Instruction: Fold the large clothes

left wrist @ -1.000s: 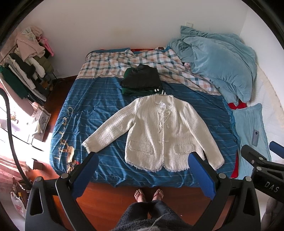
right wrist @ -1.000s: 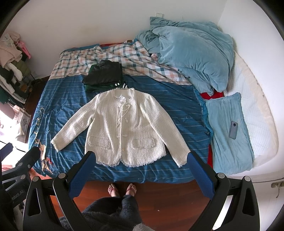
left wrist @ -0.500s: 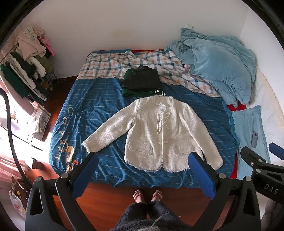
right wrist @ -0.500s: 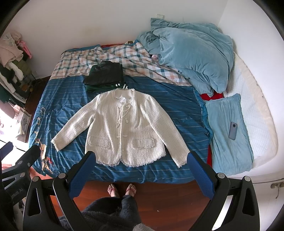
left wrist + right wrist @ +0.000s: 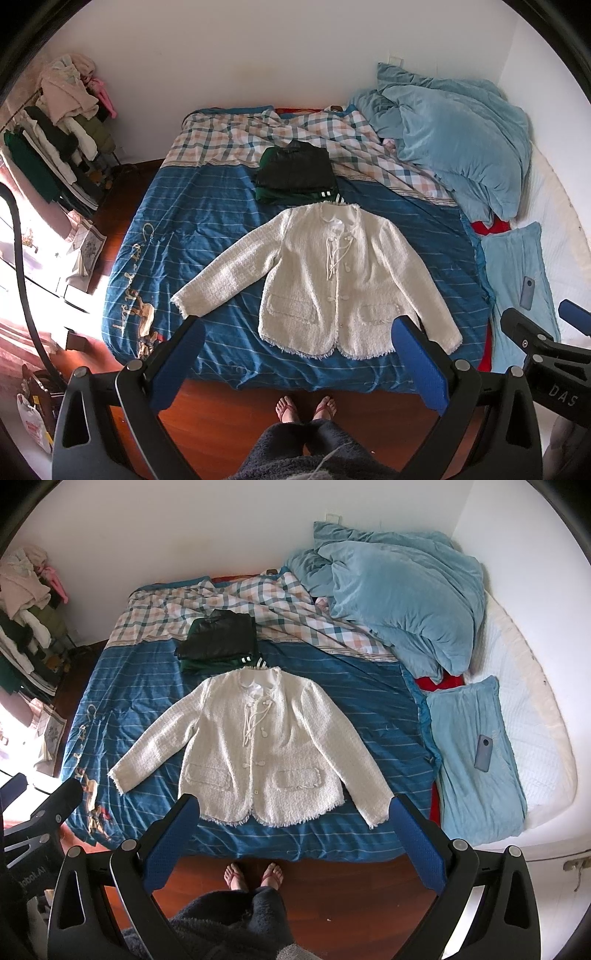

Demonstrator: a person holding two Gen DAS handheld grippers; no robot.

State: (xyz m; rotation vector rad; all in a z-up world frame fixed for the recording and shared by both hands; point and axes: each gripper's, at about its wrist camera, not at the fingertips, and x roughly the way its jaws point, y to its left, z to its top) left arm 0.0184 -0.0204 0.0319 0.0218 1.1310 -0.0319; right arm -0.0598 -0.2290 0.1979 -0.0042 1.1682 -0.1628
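A cream tweed jacket (image 5: 332,273) (image 5: 258,749) lies flat, front up, on the blue striped bedspread (image 5: 207,229) (image 5: 140,686), both sleeves spread outward. Just beyond its collar sits a folded dark green and black garment (image 5: 295,173) (image 5: 218,638). My left gripper (image 5: 299,354) hangs open high above the bed's near edge, with nothing between its blue pads. Likewise open and empty, my right gripper (image 5: 291,830) hovers at about the same height. Neither touches the jacket. The right gripper's body shows at the right edge of the left wrist view.
A light blue duvet (image 5: 399,587) and a checked sheet (image 5: 280,605) are bunched at the bed's far side. A phone (image 5: 483,757) lies on a blue pillow (image 5: 476,760) to the right. A clothes rack (image 5: 55,147) stands left. A person's feet (image 5: 306,406) stand on the wooden floor.
Both views have shifted only slightly, with the bed sliding a little leftward in the left wrist view. The jacket lies unchanged and both grippers stay open.
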